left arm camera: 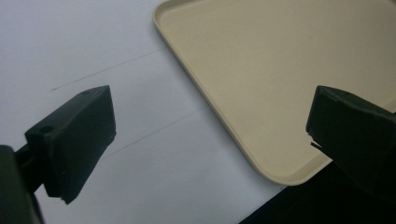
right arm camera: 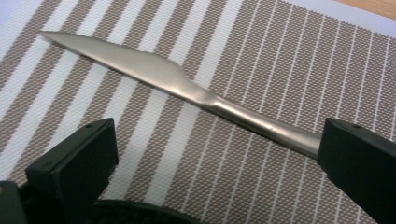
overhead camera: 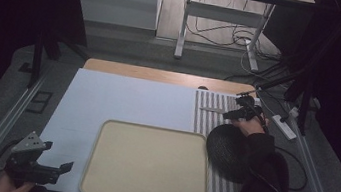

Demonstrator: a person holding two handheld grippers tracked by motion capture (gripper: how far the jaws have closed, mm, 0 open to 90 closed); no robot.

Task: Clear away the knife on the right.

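our right gripper (overhead camera: 236, 114) is over the far right part of the tabletop. in the right gripper view (right arm camera: 215, 154) its two black jaws are wide apart and hold nothing. a silver knife (right arm camera: 177, 88) lies flat between and just past them. the knife's handle end runs behind the jaw on the right of that view, and we cannot tell if they touch. its tip points up and to the left there.

in the high view the knife (overhead camera: 212, 110) is small, with its tip toward the left edge of the tabletop. it lies on a striped mat (overhead camera: 205, 118) with brown and white lines, which runs along the right edge of the tabletop. a round black thing (overhead camera: 225, 151) sits on the mat nearer to us, just beside our right sleeve (overhead camera: 261, 189). it is too dark to tell what it is.

our left gripper (overhead camera: 56, 160) is at the near left corner of the tabletop. in the left gripper view (left arm camera: 210, 135) its jaws are wide apart too, and nothing is between them.

a big tan tray (overhead camera: 93, 166) sits in the middle by the near edge, between the two grippers. in the left gripper view the tray's rounded corner (left arm camera: 280, 175) is right by the near edge. the tray rests on a white sheet (overhead camera: 122, 99) that covers most of the tabletop.
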